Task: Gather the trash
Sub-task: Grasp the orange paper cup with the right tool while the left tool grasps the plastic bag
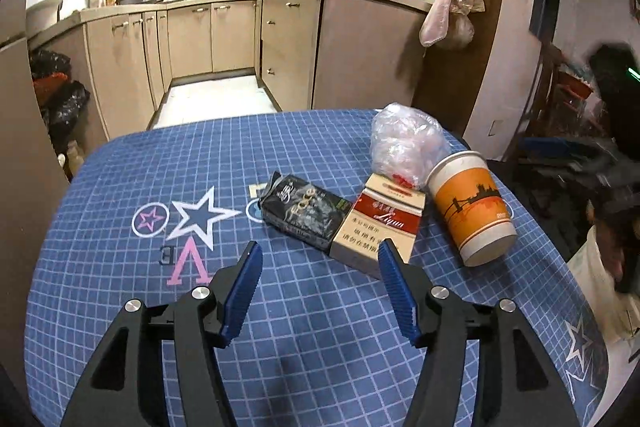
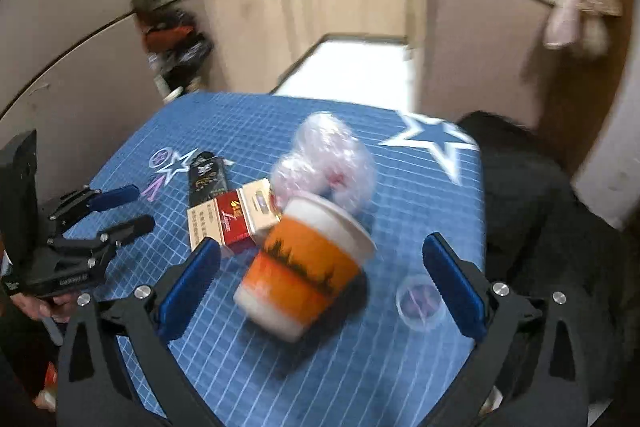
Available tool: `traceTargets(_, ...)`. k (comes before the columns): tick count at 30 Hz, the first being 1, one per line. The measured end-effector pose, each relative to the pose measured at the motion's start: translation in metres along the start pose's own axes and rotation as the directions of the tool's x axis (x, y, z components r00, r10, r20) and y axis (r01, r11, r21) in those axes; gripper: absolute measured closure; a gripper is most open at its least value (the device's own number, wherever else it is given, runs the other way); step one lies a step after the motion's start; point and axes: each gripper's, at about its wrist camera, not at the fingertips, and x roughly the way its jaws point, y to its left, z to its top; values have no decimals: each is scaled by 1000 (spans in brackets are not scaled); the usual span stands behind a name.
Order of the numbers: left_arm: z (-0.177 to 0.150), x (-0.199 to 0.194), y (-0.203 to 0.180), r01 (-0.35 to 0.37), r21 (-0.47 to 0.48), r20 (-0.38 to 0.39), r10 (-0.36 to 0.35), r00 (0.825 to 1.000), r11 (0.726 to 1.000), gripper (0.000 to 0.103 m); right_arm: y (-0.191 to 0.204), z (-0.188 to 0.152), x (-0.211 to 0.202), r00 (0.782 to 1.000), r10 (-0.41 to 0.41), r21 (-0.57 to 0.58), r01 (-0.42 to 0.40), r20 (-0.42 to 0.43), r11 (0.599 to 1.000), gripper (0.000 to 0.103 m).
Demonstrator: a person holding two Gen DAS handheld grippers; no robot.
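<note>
my right gripper (image 2: 320, 279) has its jaws spread wide around the tipped paper cup (image 2: 306, 263) at frame centre, not touching. my left gripper (image 1: 320, 287), jaws also apart, points at the cigarette box (image 1: 378, 223) right of centre.

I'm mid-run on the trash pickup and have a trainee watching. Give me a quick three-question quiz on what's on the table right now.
1. True or false: the orange paper cup stands upright on the blue checked tablecloth.
2. Multiple choice: what lies between the black packet and the cup? A) a spoon B) the red and white cigarette box C) a bottle
3. Fill in: the crumpled clear plastic bag sits on the far side of the ____.

Key
1. False; it lies tipped on its side.
2. B
3. Cigarette box. Both the left gripper and the right gripper are open, holding nothing.
</note>
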Motion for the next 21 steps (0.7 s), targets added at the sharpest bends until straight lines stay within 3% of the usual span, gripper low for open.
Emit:
traceTargets(5,-3,2,19,-3,-53,2,3,1000,999,41,-13,26,29,987,80,-107,-95,-138,990,5)
traceTargets(7,-5,6,30,-6,-92,-4,6,1000,996,41,-14,25,41,958,144,-109,-175,-250,978,6)
traceTargets(9,-7,8,37,-19,-111,-9,18,1000,994,41,-7,19,45,933,166,-150,-223,-318,963,23)
traceTargets(11,-7,10,43,-34,-127,-16,33,999,991,41,5,9,34,926,183,-215,-263,-331,941,34)
traceTargets(12,-7,10,45,-39,-134,-18,37,999,990,41,10,5,27,926,191,-236,-276,-326,932,39)
traceTargets(14,-3,7,47,-39,-140,-17,37,999,989,41,23,-4,9,931,202,-284,-292,-305,913,62)
traceTargets(16,2,3,45,-39,-130,-8,38,999,991,41,39,-17,-10,945,172,-335,-264,-280,904,79)
traceTargets(21,20,-2,25,-31,-54,11,32,999,998,38,69,-56,-42,944,169,-382,-273,-285,883,83)
